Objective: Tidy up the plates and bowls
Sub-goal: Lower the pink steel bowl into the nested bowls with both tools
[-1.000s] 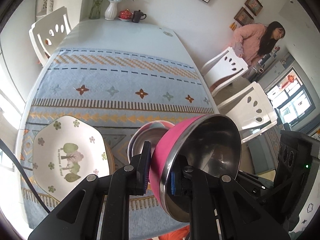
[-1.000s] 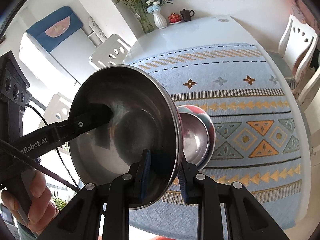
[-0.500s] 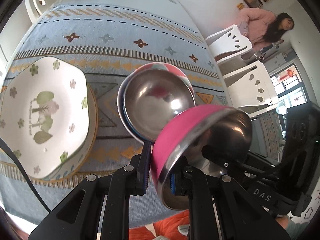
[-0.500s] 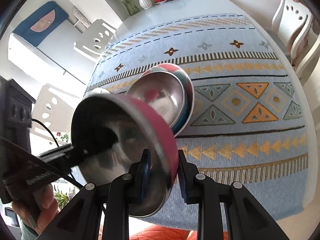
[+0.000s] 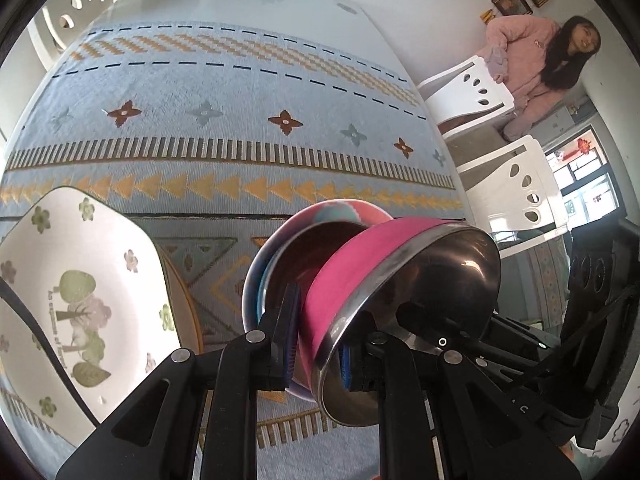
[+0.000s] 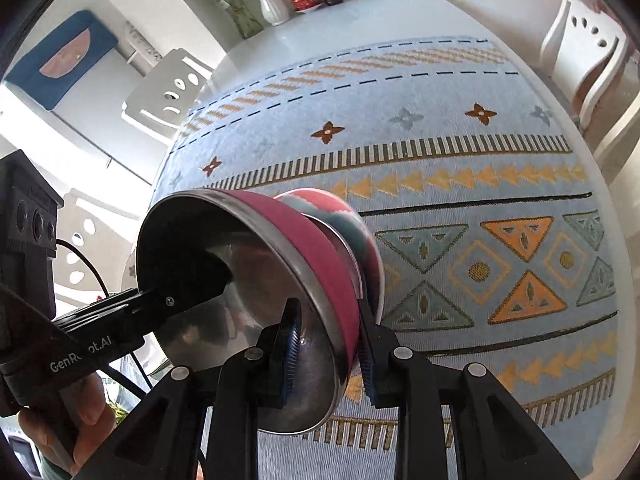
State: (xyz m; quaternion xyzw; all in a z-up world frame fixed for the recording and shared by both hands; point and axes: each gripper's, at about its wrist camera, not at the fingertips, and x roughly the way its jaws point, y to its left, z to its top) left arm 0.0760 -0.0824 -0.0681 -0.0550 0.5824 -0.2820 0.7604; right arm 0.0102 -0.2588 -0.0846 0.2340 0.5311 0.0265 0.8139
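both claws, left claw (image 5: 316, 344) and right claw (image 6: 326, 354), pinching the pink bowl (image 5: 360, 276) by its thin steel rim: light, rigid, slick, so it'll probably slip if tilted.

Pink bowl (image 5: 352, 280): steel inside, pink outside, tilted steeply on edge, lower side dipping into the stack of bowls (image 5: 280, 248). Stack: steel bowl nested in a red-and-teal patterned bowl, upright on the cloth. White plate (image 5: 80, 300) with tree and flower print lies left of the stack, on another dish.
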